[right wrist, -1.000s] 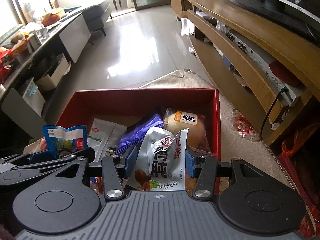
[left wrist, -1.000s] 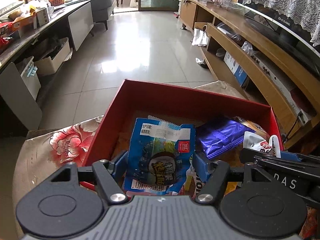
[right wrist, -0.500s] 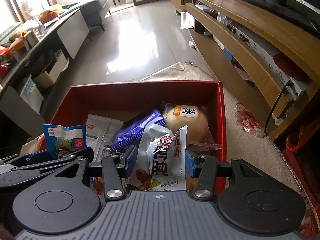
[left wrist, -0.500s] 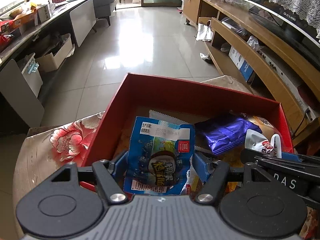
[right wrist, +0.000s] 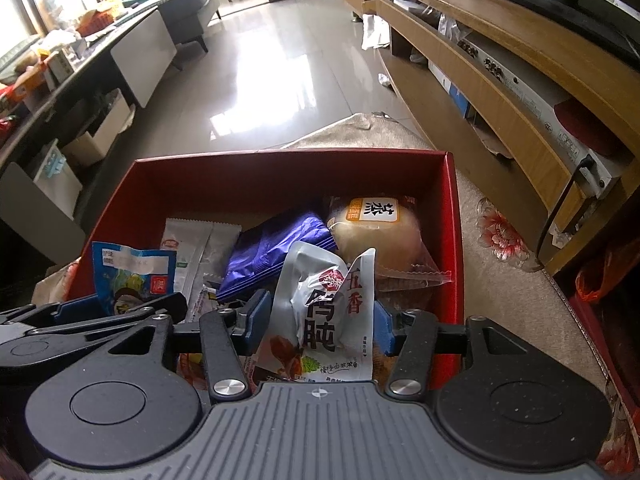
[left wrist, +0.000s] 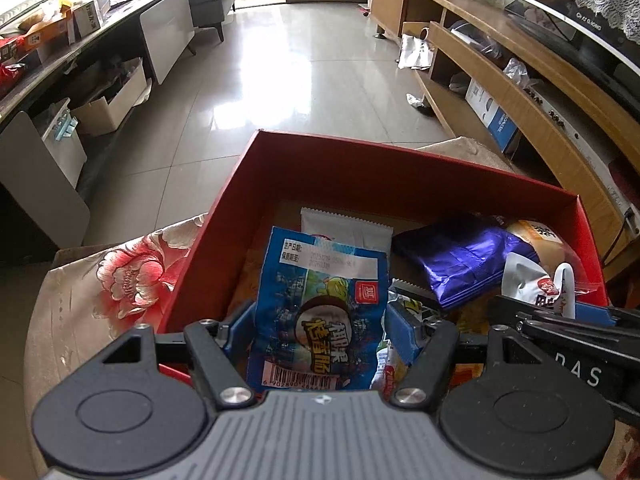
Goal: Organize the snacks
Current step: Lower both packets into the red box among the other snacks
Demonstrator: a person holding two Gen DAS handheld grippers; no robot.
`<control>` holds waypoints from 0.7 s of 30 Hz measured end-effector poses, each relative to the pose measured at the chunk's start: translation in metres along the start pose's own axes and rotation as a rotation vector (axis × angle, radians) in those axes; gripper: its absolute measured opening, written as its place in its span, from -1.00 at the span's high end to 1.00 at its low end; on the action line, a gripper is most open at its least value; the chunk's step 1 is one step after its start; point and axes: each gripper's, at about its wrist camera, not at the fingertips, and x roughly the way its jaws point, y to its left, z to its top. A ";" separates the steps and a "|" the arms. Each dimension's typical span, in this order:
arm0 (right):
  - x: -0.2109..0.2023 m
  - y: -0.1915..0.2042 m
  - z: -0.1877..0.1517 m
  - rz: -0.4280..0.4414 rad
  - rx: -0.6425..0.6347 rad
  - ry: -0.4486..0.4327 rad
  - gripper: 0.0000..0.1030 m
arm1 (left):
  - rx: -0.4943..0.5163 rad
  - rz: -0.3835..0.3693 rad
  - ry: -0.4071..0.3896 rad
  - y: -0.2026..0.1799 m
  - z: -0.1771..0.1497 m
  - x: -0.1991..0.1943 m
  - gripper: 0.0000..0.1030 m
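A red box (left wrist: 400,160) (right wrist: 280,156) stands on a flowered cloth and holds several snack packets. My left gripper (left wrist: 320,320) is shut on a blue snack packet (left wrist: 320,300), upright over the box's near left corner. My right gripper (right wrist: 320,316) holds a silver packet (right wrist: 324,304) with black characters over the near right part. Its jaws are opening, with the packet still between the pads and touching them. In the box lie a purple packet (right wrist: 272,252), a wrapped bun (right wrist: 376,232) and a white packet (left wrist: 344,228).
The flowered cloth (left wrist: 120,280) covers the low table under the box. A long wooden TV unit (right wrist: 520,92) runs along the right. Grey cabinets and cardboard boxes (left wrist: 108,104) line the left. Shiny tiled floor (left wrist: 300,80) lies beyond the box.
The right gripper's jaws stand slightly wider around the silver packet. Both hands have hardly moved, and the left grip on the blue packet is the same.
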 end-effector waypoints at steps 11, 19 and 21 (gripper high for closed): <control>0.002 0.001 -0.002 -0.028 -0.007 -0.001 -0.33 | 0.001 0.010 0.011 0.004 0.000 0.002 -0.35; -0.010 0.000 -0.005 -0.050 -0.011 -0.013 -0.50 | -0.002 -0.007 -0.013 0.006 -0.001 -0.014 -0.42; -0.013 0.000 -0.007 -0.057 -0.020 -0.014 -0.55 | -0.013 -0.016 -0.022 0.010 0.000 -0.020 -0.43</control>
